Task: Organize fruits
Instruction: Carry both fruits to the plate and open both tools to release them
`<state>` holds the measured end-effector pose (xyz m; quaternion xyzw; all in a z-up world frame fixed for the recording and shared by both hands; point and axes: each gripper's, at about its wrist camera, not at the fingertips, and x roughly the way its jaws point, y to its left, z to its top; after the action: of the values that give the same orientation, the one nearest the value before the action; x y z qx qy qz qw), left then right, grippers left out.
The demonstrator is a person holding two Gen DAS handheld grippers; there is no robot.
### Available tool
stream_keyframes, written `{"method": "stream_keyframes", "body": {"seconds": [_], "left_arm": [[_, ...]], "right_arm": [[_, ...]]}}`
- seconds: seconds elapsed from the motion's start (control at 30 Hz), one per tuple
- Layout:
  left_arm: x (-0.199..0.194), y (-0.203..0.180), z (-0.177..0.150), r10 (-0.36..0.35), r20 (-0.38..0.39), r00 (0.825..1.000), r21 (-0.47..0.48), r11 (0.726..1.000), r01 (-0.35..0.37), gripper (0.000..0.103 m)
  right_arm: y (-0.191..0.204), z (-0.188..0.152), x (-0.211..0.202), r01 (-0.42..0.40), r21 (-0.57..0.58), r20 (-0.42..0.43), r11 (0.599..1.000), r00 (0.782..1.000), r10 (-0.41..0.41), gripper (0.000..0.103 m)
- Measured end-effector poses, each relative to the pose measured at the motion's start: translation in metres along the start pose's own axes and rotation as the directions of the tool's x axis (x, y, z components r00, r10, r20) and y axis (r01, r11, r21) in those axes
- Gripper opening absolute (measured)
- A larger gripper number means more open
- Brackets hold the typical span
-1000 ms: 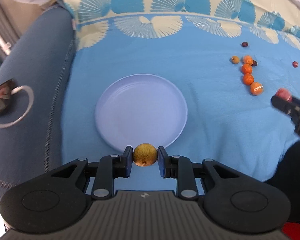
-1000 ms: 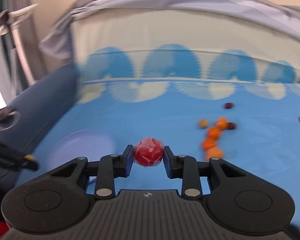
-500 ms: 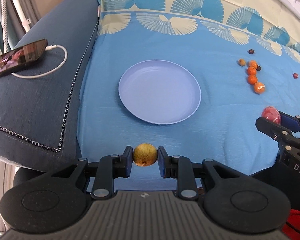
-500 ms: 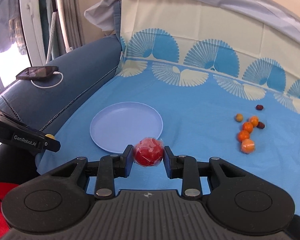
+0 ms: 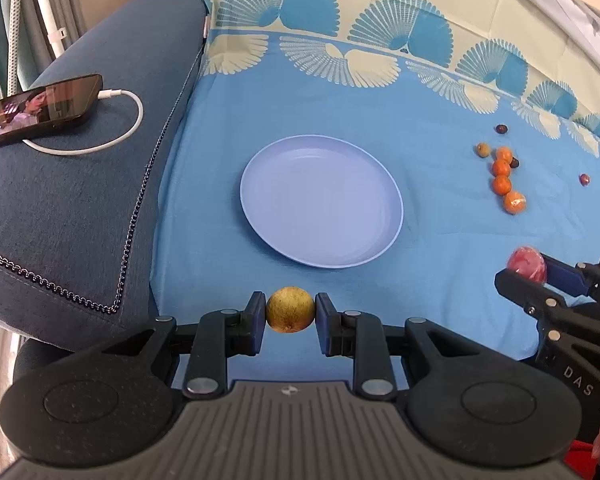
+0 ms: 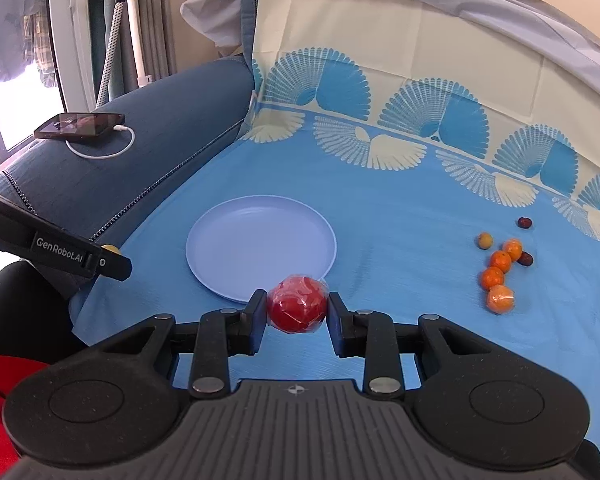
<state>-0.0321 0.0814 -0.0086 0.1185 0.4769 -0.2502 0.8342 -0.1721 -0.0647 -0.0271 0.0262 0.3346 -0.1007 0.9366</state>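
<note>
1. Left wrist view: left gripper [image 5: 291, 311] clenches a yellow fruit [image 5: 291, 309], held short of the empty plate [image 5: 321, 201], likely for dropping in.
2. Right gripper [image 6: 297, 307] grips a wrapped red fruit [image 6: 297, 304] near the plate rim.

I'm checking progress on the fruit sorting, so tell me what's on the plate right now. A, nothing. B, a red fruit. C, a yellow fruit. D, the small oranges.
A: the plate is bare; the yellow fruit sits in the left gripper, the red fruit in the right gripper, and the oranges lie on the cloth.
</note>
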Motion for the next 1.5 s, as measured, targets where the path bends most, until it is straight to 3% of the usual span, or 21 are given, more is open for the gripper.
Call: {"method": "stream_keyframes", "body": {"seconds": [0.77, 1.5], "left_arm": [[0.040, 0.000, 0.057, 0.014, 0.012, 1.000, 0.005, 1.000, -0.014, 0.029], [0.149, -0.019, 0.103, 0.039, -0.071, 0.997, 0.081, 0.996, -0.034, 0.029]], "right_arm": [[-0.006, 0.014, 0.053, -0.025, 0.008, -0.068, 1.000, 0.997, 0.025, 0.033], [-0.026, 0.021, 0.160, -0.073, 0.032, -0.193, 0.997, 0.978, 0.078, 0.033]]}}
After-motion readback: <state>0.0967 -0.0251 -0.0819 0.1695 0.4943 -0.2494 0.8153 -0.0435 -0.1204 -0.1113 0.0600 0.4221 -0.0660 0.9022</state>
